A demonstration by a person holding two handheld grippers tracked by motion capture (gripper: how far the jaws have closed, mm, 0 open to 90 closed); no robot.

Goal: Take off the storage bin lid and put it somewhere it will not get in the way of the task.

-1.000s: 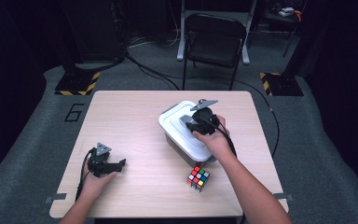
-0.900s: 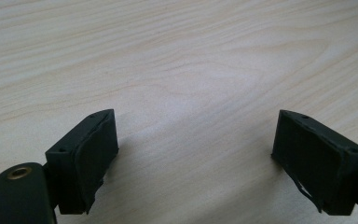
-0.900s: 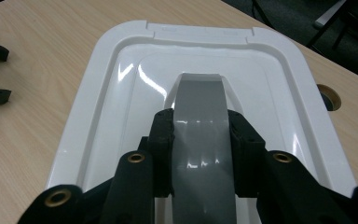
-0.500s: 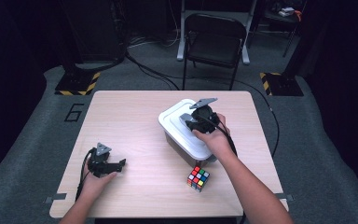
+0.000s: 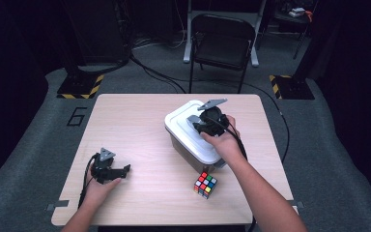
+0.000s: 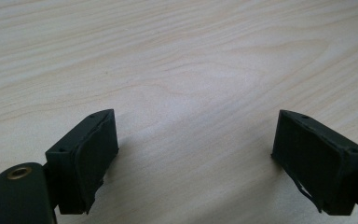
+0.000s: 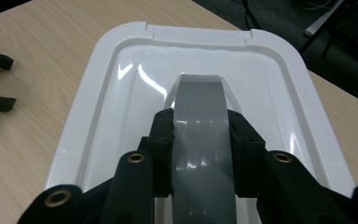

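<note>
A white lidded bin [image 5: 189, 145] stands on the right half of the wooden table [image 5: 135, 125]. Its white lid [image 7: 121, 79] has a grey handle [image 7: 199, 100] running down the middle. My right gripper [image 7: 200, 128] is shut on that handle, one jaw on each side, and in the high view the right gripper [image 5: 202, 123] sits on top of the lid. A Rubik's cube [image 5: 205, 184] lies on the table just in front of the bin. Near the front left of the table my left gripper [image 5: 123, 170] rests low; its jaws stand wide apart over bare wood, the left gripper [image 6: 196, 144] open and holding nothing.
A black folding chair [image 5: 224, 43] stands on the floor behind the table. Cables [image 5: 159, 75] run across the grey floor past the table's far edge. Bare tabletop lies between the left gripper and the bin.
</note>
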